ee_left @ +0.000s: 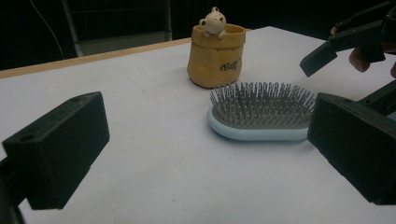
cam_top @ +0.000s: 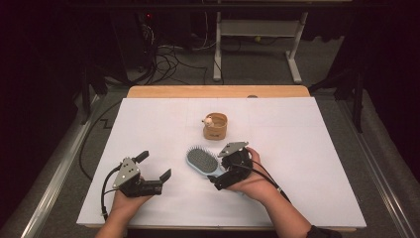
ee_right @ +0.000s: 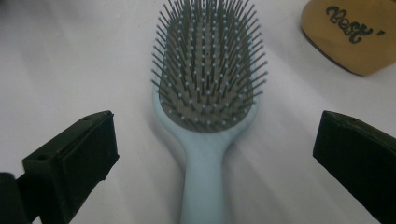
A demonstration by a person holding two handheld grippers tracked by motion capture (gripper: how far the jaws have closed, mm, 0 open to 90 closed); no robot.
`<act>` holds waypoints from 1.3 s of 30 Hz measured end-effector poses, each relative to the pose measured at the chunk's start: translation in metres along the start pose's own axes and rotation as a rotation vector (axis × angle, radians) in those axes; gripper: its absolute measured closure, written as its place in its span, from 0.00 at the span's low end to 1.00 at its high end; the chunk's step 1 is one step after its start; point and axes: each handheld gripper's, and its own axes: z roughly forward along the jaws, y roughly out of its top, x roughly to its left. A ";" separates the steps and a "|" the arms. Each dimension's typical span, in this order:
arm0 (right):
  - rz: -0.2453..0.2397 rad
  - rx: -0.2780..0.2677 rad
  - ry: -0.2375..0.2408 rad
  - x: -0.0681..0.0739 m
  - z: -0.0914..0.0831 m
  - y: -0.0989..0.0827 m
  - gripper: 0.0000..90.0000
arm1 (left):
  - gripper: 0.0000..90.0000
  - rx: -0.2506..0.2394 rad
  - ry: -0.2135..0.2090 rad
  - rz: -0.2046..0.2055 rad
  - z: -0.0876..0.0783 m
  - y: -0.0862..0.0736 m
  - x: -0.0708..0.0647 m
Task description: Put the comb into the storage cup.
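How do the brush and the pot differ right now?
The brush is pale blue and lies flat, bristles up; the pot is tan and stands upright. The brush sits between the open right gripper's jaws; the pot stands farther back, untouched. Both rest on the white table.

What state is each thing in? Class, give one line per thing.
Hairbrush: lying flat, bristles up, ungripped.
Pot: upright, bear figure at its rim.
Left gripper: open, holding nothing.
Right gripper: open, jaws either side of the brush handle, not touching.
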 end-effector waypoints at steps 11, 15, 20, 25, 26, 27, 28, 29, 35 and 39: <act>-0.023 0.065 0.002 -0.001 0.025 0.022 0.02 | 0.00 -0.002 0.002 -0.005 0.000 0.000 0.001; -0.041 0.095 -0.002 0.000 0.035 0.028 0.02 | 0.00 -0.003 0.000 -0.007 0.000 0.000 0.001; -0.049 0.118 -0.003 0.002 0.044 0.034 0.03 | 0.00 -0.009 -0.001 -0.007 -0.001 0.000 0.002; -0.051 0.152 -0.004 0.002 0.052 0.035 0.05 | 0.00 -0.012 -0.001 -0.009 -0.001 0.000 0.003; -0.051 0.152 -0.004 0.002 0.052 0.035 0.05 | 0.00 -0.012 -0.001 -0.009 -0.001 0.000 0.003; -0.055 0.155 -0.003 0.001 0.053 0.035 0.06 | 0.00 -0.012 -0.001 -0.009 -0.001 0.000 0.003; -0.049 0.165 -0.002 0.001 0.054 0.034 0.06 | 0.00 -0.013 -0.001 -0.009 -0.001 0.000 0.003; -0.049 0.169 -0.002 0.001 0.054 0.034 0.07 | 0.00 -0.014 0.000 -0.010 -0.001 0.000 0.003; -0.050 0.187 0.002 0.002 0.057 0.033 0.10 | 0.00 -0.015 0.000 -0.008 -0.001 0.000 0.003; -0.042 0.196 0.004 0.001 0.057 0.032 0.12 | 0.00 -0.012 0.000 -0.007 -0.001 0.000 0.003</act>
